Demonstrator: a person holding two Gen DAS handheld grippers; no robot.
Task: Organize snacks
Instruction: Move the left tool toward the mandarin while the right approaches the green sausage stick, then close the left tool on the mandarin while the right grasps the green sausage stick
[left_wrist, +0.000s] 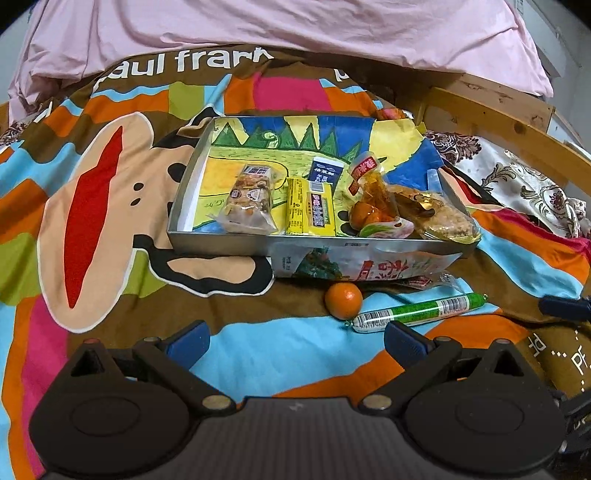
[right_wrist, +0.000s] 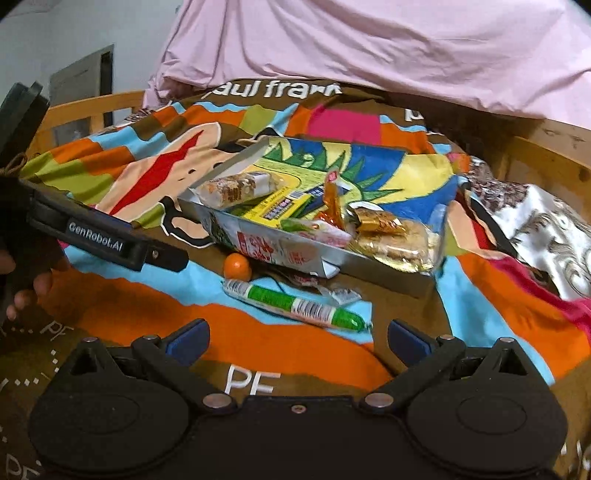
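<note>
Snacks sit in and around a shallow tray (left_wrist: 221, 242), centre of the left wrist view, resting on a colourful bedspread (left_wrist: 258, 350). Tray long axis runs left-right in that view; in the right wrist view it angles from upper left to lower right. Its floor is lined with a crayon-style drawing.

Inside, left to right: nut bar (left_wrist: 249, 201) in clear wrap, long axis pointing away from the camera; yellow packet (left_wrist: 310, 210), same heading; small blue-white packet (left_wrist: 325, 170) behind it; orange jelly pack (left_wrist: 371, 195); crumbly gold-wrapped cake (left_wrist: 439, 218) at the right corner. Print on these is not legible.

Outside, touching the near wall: flat white pouch (left_wrist: 365, 264) with red characters. Just below it a small orange (left_wrist: 343, 300), and beside that a green sausage stick (left_wrist: 417, 312) with barcode, lying nearly left-right, right end slightly higher.

Bedspread reads "paul frank" at top, "PF" at lower right. Pink sheet (left_wrist: 295, 26) behind; wooden bed rail (left_wrist: 498, 122) upper right.

Left gripper (left_wrist: 297, 339): jaws spread wide, empty, over open blue cloth near the tray. Right gripper (right_wrist: 297, 339): jaws apart, empty, the sausage stick just ahead. "GenRobot.AI" is printed on the left gripper's body, mid-left of the right wrist view.
</note>
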